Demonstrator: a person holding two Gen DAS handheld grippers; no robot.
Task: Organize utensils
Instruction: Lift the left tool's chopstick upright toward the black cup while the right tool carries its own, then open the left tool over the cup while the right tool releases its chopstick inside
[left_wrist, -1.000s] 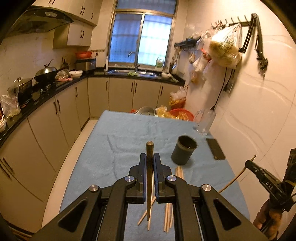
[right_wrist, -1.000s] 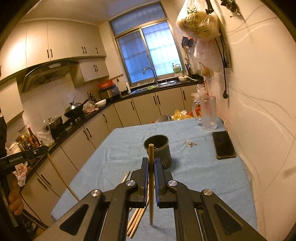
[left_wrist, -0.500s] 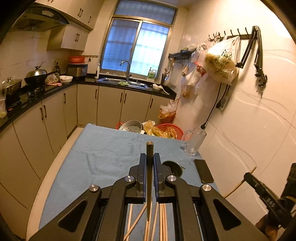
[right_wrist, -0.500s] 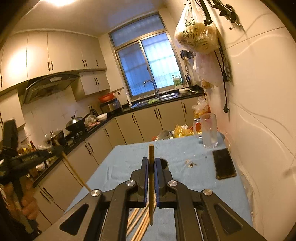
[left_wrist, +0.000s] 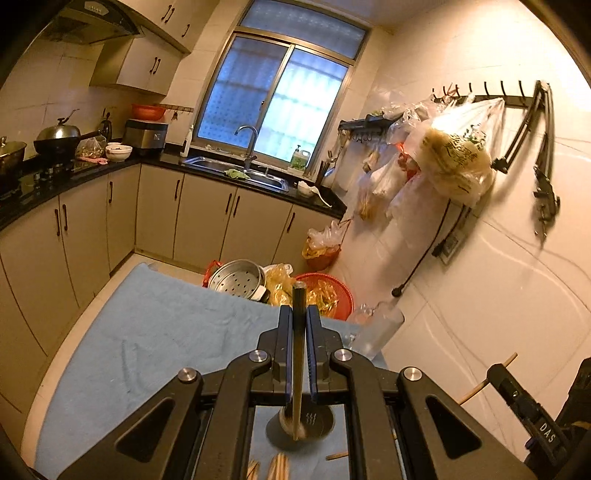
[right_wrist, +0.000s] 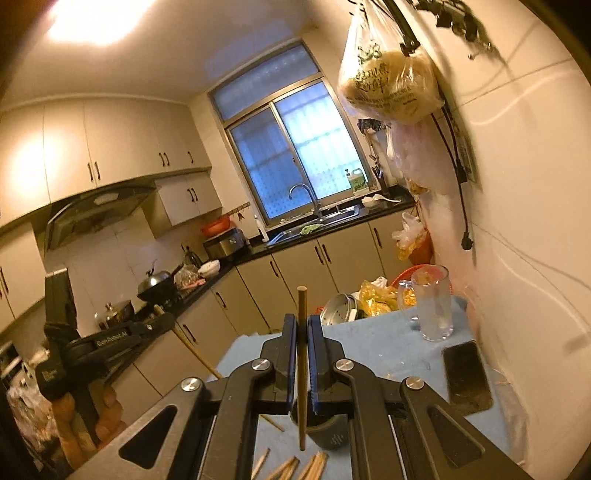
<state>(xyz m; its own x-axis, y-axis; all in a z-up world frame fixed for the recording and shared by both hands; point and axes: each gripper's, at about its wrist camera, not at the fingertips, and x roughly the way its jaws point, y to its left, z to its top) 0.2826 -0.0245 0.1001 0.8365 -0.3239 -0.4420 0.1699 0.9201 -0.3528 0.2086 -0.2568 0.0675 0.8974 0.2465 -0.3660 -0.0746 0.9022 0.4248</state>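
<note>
Pinching one chopstick upright, the left gripper hangs its lower tip over the mouth of the dark holder at 6 o'clock, probably ready to drop it in, with blue cloth across the table and the sink at 12. Through the right wrist camera, the right gripper clamps a second chopstick just beside the cup (loose sticks lie at 6), a phone at 3

A home kitchen. Beige cabinets line a black countertop with a steel sink under the window. A wok sits below a range hood.
</note>
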